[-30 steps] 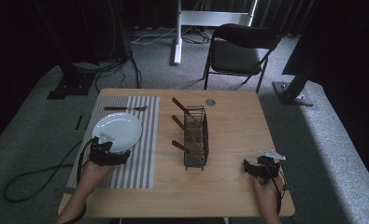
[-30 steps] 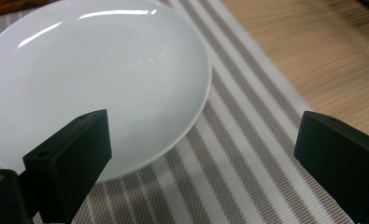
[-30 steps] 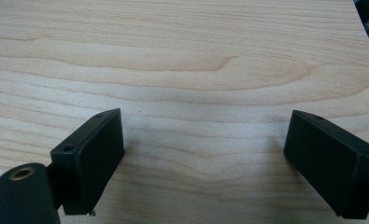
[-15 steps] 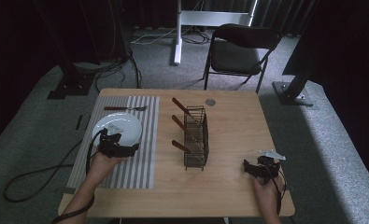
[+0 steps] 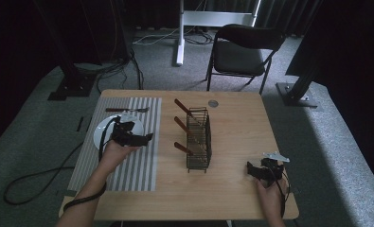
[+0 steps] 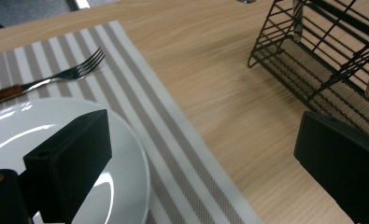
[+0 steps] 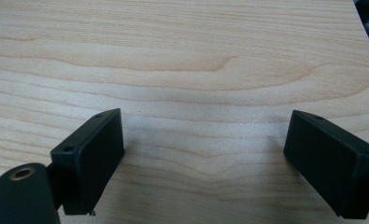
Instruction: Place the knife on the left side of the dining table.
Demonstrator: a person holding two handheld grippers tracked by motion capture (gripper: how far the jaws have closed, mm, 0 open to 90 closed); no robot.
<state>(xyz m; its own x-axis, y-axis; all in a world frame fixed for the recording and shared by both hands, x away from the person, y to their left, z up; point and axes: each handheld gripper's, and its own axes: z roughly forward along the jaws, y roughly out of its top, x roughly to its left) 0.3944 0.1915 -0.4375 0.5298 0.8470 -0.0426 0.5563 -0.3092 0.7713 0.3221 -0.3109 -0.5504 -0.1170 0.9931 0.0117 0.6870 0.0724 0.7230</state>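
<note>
Grey-and-white striped woven cloth, a placemat (image 5: pixel 123 146), covers the left part of the pale wooden counter (image 5: pixel 236 142), and the left tool (image 5: pixel 144 138) hangs over it with its black jaws spread wide and holding nothing. In the left gripper view, the round white glazed plate (image 6: pixel 126 158) lies under that tool's left jaw, its rim reaching toward the gap between the jaws. Beyond the plate, farther ahead of the tool, a steel fork with a reddish-brown wooden handle (image 6: pixel 65 74) lies flat on the stripes, tines pointing toward the bare wood. Ahead and to the right of the left tool stands the black wire cutlery basket (image 6: pixel 322 51), upright on the counter just off the placemat; from above, three brown-handled utensils (image 5: pixel 182 125) stick out of its side toward the left tool. A small round grey disc (image 5: pixel 213 103) sits on the wood beyond the basket. Well apart to the right, the right tool (image 5: pixel 252 170) rests low near the counter's near edge, its black jaws also spread wide, with bare wood grain between them.
</note>
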